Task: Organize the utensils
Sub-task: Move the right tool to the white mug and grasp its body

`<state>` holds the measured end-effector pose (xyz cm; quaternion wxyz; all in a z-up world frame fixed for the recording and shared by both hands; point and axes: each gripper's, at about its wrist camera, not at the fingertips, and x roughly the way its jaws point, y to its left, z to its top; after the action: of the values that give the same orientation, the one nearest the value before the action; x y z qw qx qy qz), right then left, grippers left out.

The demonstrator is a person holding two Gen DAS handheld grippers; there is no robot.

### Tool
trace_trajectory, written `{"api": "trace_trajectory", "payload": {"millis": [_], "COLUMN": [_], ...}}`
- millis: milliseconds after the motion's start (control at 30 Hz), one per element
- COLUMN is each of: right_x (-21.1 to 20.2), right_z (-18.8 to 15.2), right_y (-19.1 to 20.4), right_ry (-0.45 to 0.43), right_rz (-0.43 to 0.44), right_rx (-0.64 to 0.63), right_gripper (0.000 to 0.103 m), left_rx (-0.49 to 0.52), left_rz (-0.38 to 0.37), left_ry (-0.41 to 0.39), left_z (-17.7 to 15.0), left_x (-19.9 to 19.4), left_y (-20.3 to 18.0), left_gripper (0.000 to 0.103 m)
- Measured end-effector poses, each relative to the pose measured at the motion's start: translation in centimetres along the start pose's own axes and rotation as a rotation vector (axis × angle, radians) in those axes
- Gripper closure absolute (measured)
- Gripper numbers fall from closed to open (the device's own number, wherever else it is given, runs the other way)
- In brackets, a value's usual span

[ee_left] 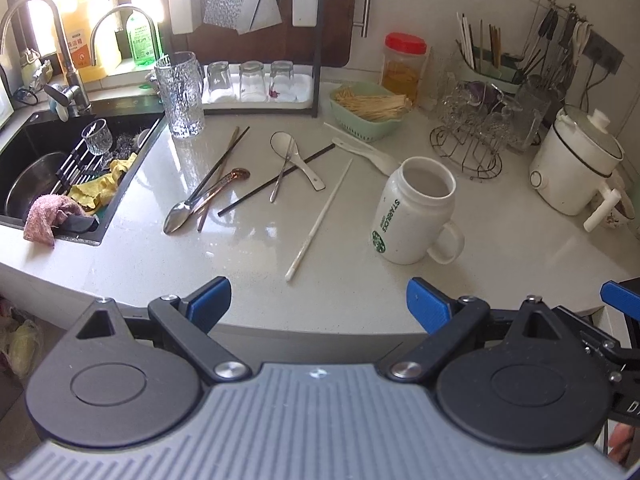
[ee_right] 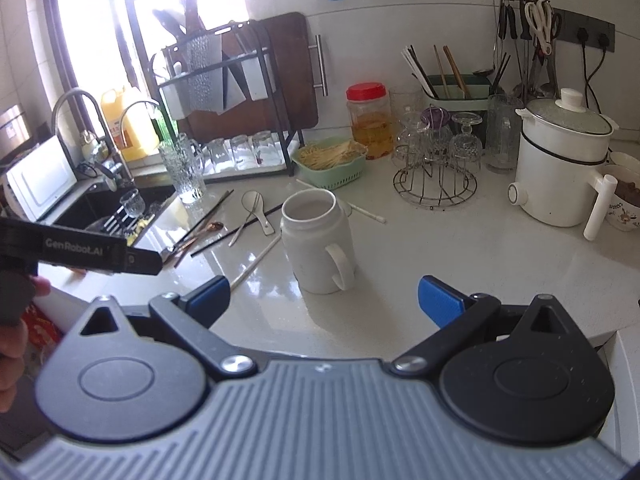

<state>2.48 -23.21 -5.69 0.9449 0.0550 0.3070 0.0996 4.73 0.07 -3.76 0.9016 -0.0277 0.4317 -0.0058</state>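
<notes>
Both grippers, left (ee_left: pixel 319 300) and right (ee_right: pixel 325 298), gaping wide, empty, above counter edge (ee_left: pixel 360 280). One mug (ee_left: pixel 416 212); four spoons; several chopsticks.

- The right gripper (ee_right: pixel 322 298) hangs with jaws wide apart above the near edge of the white counter (ee_right: pixel 460 248).
- A white mug (ee_right: pixel 316 240) stands upright just beyond it.
- Spoons and chopsticks (ee_right: pixel 224 226) lie scattered left of the mug.

Bare desk (ee_left: pixel 240 264) lies open along the near edge; the white mug (ee_left: pixel 416 216) stands mid-desk beside the scattered utensils (ee_left: pixel 248 176); the glass rack (ee_left: pixel 468 148) and white pot (ee_left: pixel 576 168) crowd the right.
</notes>
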Motion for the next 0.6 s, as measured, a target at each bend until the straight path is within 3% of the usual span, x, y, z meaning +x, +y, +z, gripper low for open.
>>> {"api": "trace_trajectory", "payload": {"millis": [233,600], "right_x": [2.2,8.4], "right_z": [0.3,1.5], "right_y": [0.4,2.1], "right_ry": [0.009,0.057], "right_rz": [0.021,0.023], "right_rx": [0.002,-0.009], "right_gripper": [0.001,0.001], "left_rx": [0.038,0.071], "left_rz": [-0.008,-0.06], "left_ry": [0.027,0.076], "left_z": [2.0,7.0], "left_x": [2.2,8.8], "left_y": [0.4,3.4], "left_gripper": [0.006,0.007]}}
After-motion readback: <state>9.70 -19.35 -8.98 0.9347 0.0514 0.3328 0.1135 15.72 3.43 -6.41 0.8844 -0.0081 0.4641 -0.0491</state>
